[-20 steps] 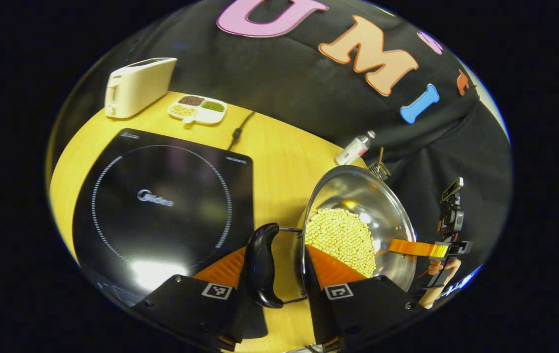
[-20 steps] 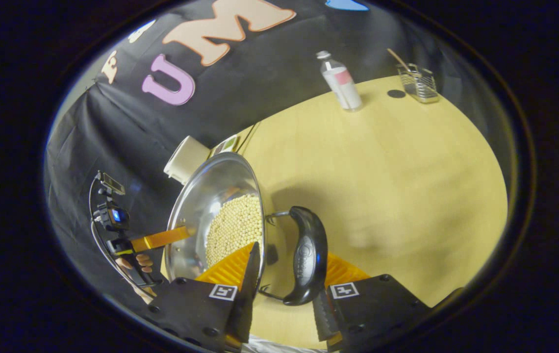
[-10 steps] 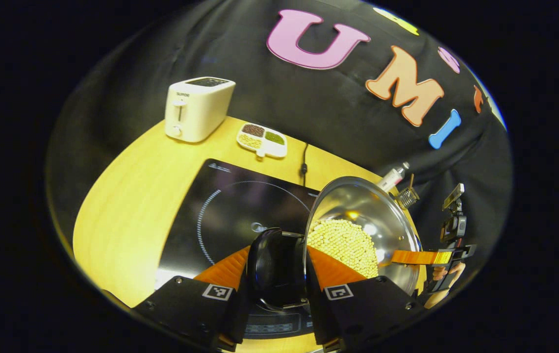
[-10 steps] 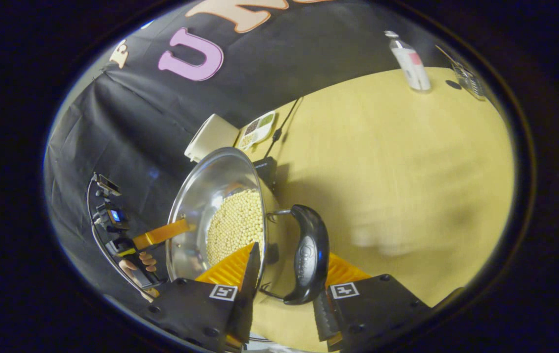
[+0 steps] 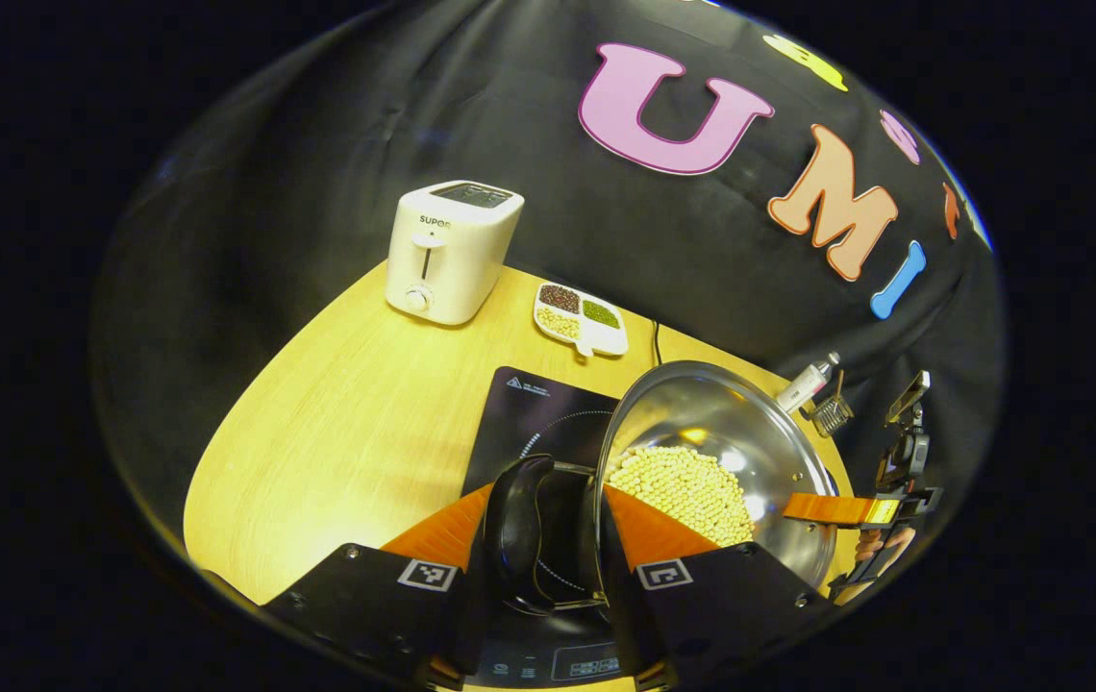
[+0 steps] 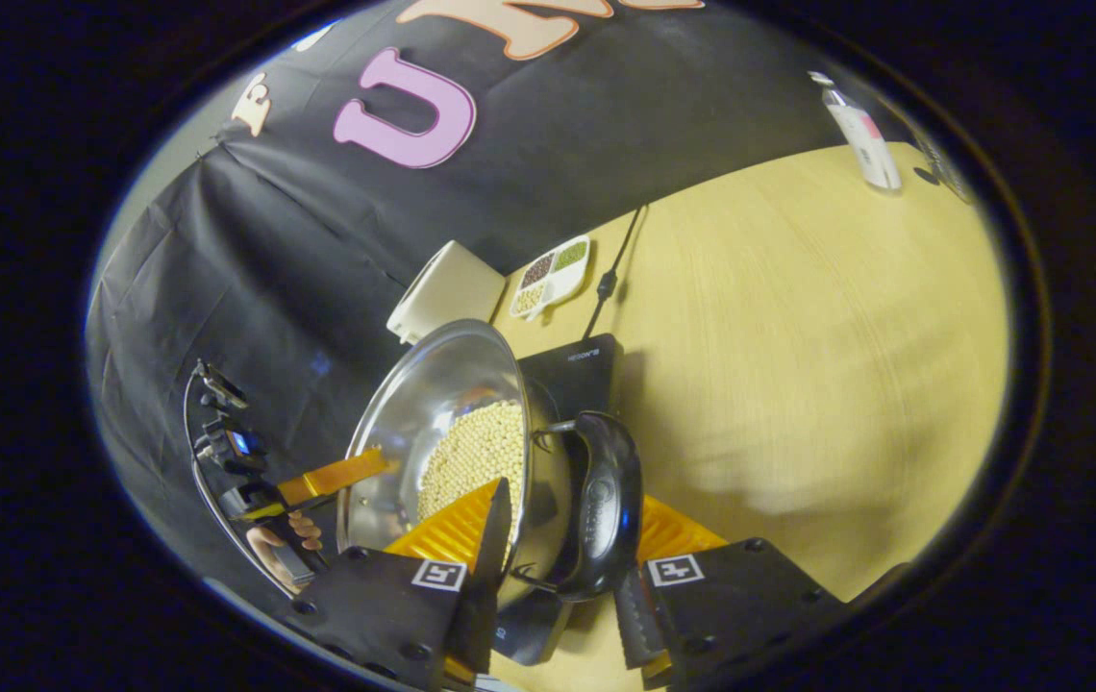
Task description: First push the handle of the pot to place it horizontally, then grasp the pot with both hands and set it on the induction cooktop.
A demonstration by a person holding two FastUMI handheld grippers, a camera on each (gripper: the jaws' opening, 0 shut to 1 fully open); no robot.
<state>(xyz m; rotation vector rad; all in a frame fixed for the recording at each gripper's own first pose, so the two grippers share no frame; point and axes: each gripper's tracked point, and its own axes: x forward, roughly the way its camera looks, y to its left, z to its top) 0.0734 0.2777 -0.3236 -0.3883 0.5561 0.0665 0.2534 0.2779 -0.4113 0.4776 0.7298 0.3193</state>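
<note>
Left gripper view: left claw (image 5: pixel 548 538) pinching glossy black pot handle (image 5: pixel 519 524); steel pot (image 5: pixel 716 461) holds round yellow beans (image 5: pixel 683 485); white toaster (image 5: pixel 450 250) on wooden bench (image 5: pixel 336 452).

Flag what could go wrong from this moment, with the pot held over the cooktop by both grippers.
1. The pot holds loose yellow beans; if either side dips during lowering, they could spill.
2. The left gripper and right gripper each pinch the thin rim beside a black handle; a slip seems possible.
3. The cooktop sits only partly under the pot, so it might land off-centre.
</note>
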